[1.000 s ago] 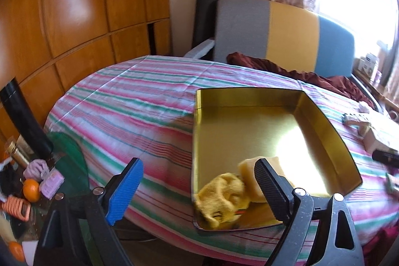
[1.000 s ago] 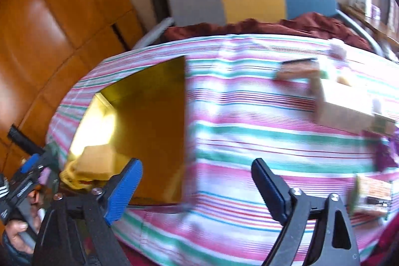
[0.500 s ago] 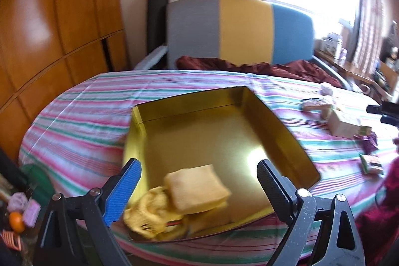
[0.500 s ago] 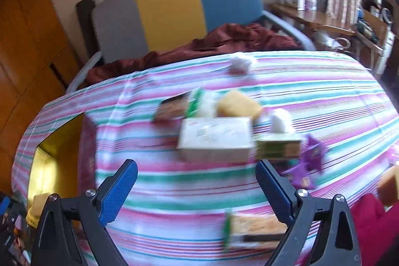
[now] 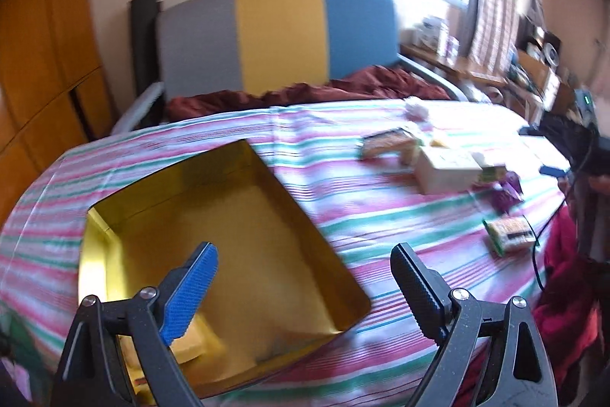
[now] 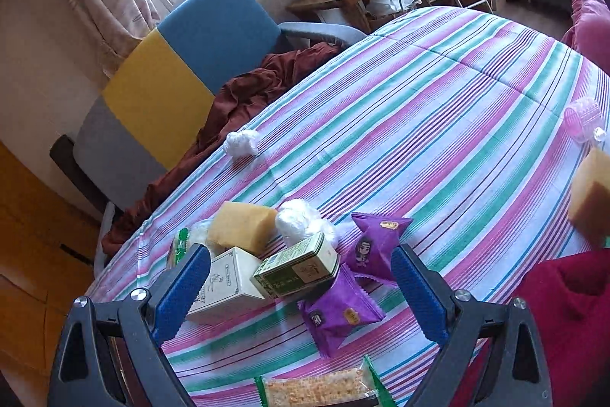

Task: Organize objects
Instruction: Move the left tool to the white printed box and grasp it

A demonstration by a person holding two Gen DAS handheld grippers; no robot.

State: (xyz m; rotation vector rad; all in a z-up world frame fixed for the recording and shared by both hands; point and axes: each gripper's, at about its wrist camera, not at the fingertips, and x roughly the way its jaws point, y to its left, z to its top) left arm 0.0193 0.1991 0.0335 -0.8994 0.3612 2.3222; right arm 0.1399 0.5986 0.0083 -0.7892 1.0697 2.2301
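Nearest to us, our left gripper (image 5: 303,287) hangs with its jaws wide apart and nothing between them, poised above the near end of the shallow gold metal tray (image 5: 320,227) that sits on the striped pink, green and white tablecloth (image 5: 320,178). A pale yellow sponge block (image 5: 190,340) lies in the tray's near left corner, partly hidden behind the blue finger pad. Our right gripper (image 6: 301,290) is likewise spread open and empty, hovering over the loose cluster of items farther right on the cloth. Closest to it lies a clear-wrapped cracker packet with green ends (image 6: 316,388), then two purple snack pouches (image 6: 339,311), one touching the other. Just beyond them a green and cream tin (image 6: 297,271) leans against a cream cardboard box (image 6: 225,287). Behind those sit a yellow sponge wedge (image 6: 242,226) and a crumpled white plastic wad (image 6: 301,222), touching. Farther off a second white wad (image 6: 242,142) rests near the table's far edge, before the grey, yellow and blue chair back (image 6: 171,79).
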